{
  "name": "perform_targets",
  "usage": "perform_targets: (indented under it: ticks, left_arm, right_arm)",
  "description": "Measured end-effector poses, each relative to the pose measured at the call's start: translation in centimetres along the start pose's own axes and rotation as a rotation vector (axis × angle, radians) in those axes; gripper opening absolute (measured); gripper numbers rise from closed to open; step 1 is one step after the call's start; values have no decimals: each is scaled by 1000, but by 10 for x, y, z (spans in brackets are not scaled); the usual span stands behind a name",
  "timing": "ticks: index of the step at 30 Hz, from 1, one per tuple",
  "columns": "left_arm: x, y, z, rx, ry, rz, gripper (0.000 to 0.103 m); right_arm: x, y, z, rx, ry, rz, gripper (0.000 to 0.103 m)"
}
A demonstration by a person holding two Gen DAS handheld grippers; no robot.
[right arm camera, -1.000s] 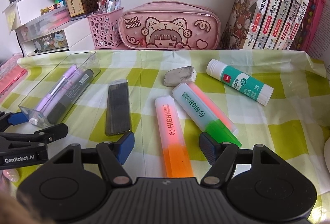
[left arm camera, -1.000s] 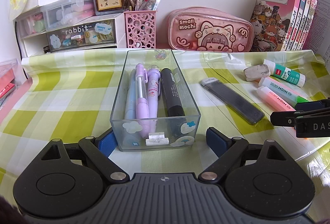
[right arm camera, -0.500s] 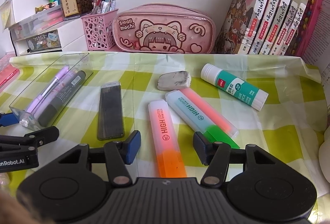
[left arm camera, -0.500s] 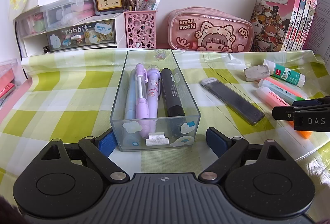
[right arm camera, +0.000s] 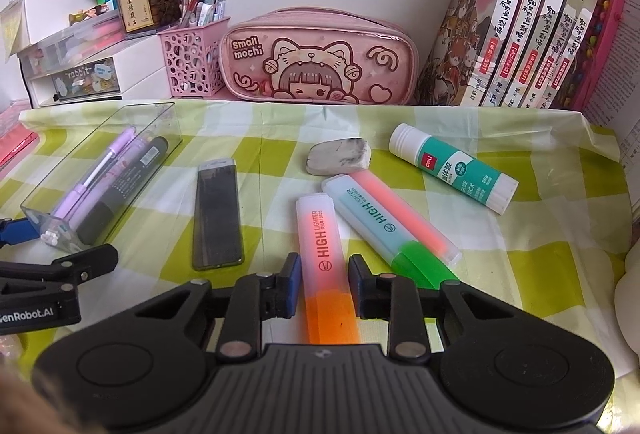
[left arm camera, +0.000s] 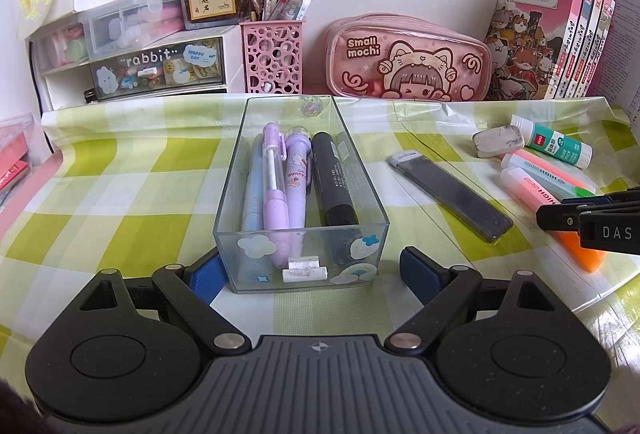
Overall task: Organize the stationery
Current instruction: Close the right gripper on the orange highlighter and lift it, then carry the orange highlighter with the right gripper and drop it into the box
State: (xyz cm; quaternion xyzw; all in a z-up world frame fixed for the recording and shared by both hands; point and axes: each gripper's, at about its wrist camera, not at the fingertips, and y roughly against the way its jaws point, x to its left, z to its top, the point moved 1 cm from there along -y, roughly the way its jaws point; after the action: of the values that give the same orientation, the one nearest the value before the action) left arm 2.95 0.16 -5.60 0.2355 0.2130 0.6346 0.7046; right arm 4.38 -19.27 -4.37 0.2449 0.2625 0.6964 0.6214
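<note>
A clear plastic box (left arm camera: pixel 360 170) holds several pens and a black marker (left arm camera: pixel 333 180); it also shows in the right wrist view (right arm camera: pixel 156 114). My left gripper (left arm camera: pixel 308 270) is open, its blue pads on either side of the box's near end. My right gripper (right arm camera: pixel 323 284) has closed around the orange highlighter (right arm camera: pixel 322 246), pads against both its sides, on the checked cloth. A green highlighter (right arm camera: pixel 380 218), a pink highlighter (right arm camera: pixel 400 212), a glue stick (right arm camera: pixel 452 168), an eraser (right arm camera: pixel 339 156) and a dark lead case (right arm camera: pixel 217 212) lie around it.
A pink pencil pouch (right arm camera: pixel 320 62), a pink pen cup (right arm camera: pixel 192 66), white drawers (left arm camera: pixel 132 62) and a row of books (right arm camera: pixel 532 26) line the wall at the back. The table's right edge drops off beside the glue stick.
My right gripper moved forward over the orange highlighter and its jaws closed onto it. The left gripper and box stayed still.
</note>
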Motion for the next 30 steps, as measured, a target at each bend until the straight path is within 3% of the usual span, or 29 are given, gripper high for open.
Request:
perform_targets:
  ticks: [6, 15, 22, 30]
  left_arm:
    - [0, 0, 0, 0, 0, 0, 87]
    - [0, 0, 0, 0, 0, 0, 87]
    - [0, 0, 0, 0, 0, 0, 87]
    - [0, 0, 0, 0, 0, 0, 87]
  right_arm:
    - [0, 1, 2, 13, -52, 29, 45]
    - [-12, 3, 5, 45, -236, 170, 45]
    - [-11, 9, 16, 29, -294, 234, 45]
    - [14, 7, 45, 15, -325, 374, 45]
